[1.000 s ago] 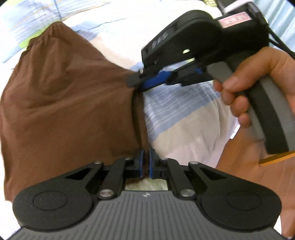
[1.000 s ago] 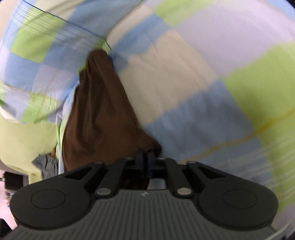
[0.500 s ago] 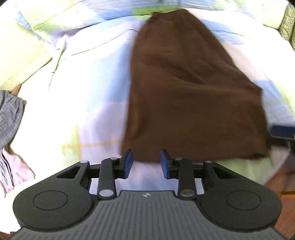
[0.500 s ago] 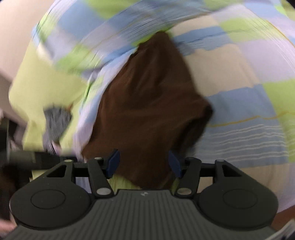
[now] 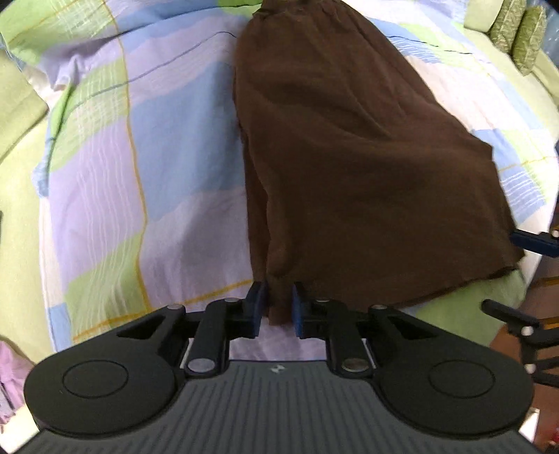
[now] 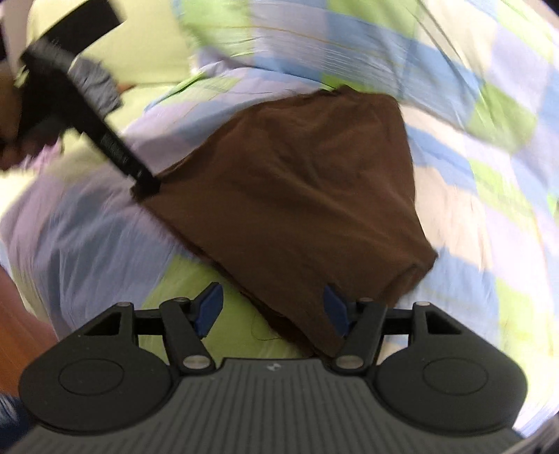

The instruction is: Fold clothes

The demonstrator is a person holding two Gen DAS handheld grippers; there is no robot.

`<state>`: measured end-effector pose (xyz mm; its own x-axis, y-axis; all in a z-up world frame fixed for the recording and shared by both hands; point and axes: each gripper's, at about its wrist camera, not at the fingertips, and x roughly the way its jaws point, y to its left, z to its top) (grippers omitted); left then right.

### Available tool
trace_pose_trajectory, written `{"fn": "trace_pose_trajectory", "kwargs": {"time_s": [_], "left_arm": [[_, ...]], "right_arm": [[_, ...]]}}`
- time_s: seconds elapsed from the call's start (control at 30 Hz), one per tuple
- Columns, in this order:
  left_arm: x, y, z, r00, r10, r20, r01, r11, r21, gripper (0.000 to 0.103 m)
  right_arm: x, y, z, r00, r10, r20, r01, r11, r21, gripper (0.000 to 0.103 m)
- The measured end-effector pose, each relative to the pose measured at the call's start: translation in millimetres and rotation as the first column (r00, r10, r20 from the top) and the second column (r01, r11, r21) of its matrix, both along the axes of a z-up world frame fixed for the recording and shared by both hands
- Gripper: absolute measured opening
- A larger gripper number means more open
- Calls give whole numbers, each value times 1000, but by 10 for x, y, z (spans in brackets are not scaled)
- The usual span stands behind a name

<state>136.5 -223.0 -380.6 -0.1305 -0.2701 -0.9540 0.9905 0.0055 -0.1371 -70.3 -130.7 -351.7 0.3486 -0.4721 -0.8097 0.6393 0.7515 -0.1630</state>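
A brown garment [image 5: 349, 146] lies spread flat on the checked bedcover, its waistband at the far end and its wide hem near me. My left gripper [image 5: 278, 304] has its jaws narrowly apart around the hem's left corner, with a fold of brown cloth between the blue pads. In the right wrist view the same garment [image 6: 297, 195] lies folded on the bed. My right gripper [image 6: 272, 309] is wide open over its near edge and holds nothing. The left gripper [image 6: 145, 187] shows there at the garment's far corner.
The bedcover [image 5: 104, 174] is checked in blue, lilac and green. Green patterned cushions [image 5: 517, 31] sit at the far right. Grey clothing [image 6: 94, 87] lies at the bed's far left. Lilac cloth [image 5: 10, 370] shows at the lower left. The wooden floor [image 6: 21, 321] lies beyond the bed edge.
Both grippers let go of the brown garment, which now lies flat. The left gripper has closed in around the hem's left corner. The right gripper has opened wide and swung to the side.
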Motion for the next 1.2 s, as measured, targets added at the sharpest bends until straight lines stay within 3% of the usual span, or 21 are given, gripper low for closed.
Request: {"fn": "trace_pose_trajectory", "kwargs": {"time_s": [0.17,0.2,0.23,0.3,0.33,0.4,0.47,0.57,0.63,0.7,0.77,0.83,0.87,0.9,1.03,1.13,1.2], "left_arm": [[112,-36,-46,1000,-2,-25,2,1000,-10,18],[140,-41,-53,999,4,-39,-4,1000,-13,1],[153,-17,-26,999,3,-48,-4,1000,-22,0],[134,60,82,1000,-15,-25,14,998,-57,0],[132,99,183,999,-40,7,41,994,-98,0],[139,168,295,997,-64,36,69,989,-131,0],[119,210,353,995,-76,57,83,987,-136,0],[88,181,180,993,-86,79,93,991,-97,0],[25,98,-58,995,-74,64,76,996,-38,0],[28,79,-151,997,-51,55,53,998,-20,0],[67,79,-157,998,-32,46,33,999,-21,3],[139,111,-113,999,-11,34,11,1000,-1,18],[178,134,-89,1000,-2,26,1,1000,12,22],[217,159,-65,1000,7,20,-8,1000,24,24],[266,157,14,999,-9,52,6,998,56,27],[214,34,67,993,-63,96,56,995,77,45],[149,-43,52,991,-65,115,53,993,106,45]], "right_arm": [[129,80,-128,986,88,-140,-97,994,-54,59],[125,72,-151,985,93,-143,-101,994,-49,53],[128,63,-165,985,94,-142,-102,994,-45,38],[149,47,-192,982,101,-161,-110,993,-44,17],[140,41,-169,983,97,-156,-106,993,-48,10],[114,41,-105,987,89,-136,-97,994,-58,6],[91,77,-26,989,93,-119,-102,992,-69,6],[89,128,-65,988,110,-109,-116,992,-45,6],[121,156,-136,983,126,-134,-132,991,-38,7],[173,177,-267,969,137,-207,-141,990,-5,8],[184,191,-272,967,123,-221,-128,992,-10,11],[181,207,-243,968,101,-229,-107,994,-15,23],[174,229,-203,968,86,-236,-96,995,-27,35],[167,259,-152,970,82,-230,-95,994,-45,40],[220,310,-10,985,100,-139,-110,992,-64,40],[447,303,-64,981,166,-96,-172,984,-56,40],[556,241,-93,985,161,-56,-163,986,-37,40]]}}
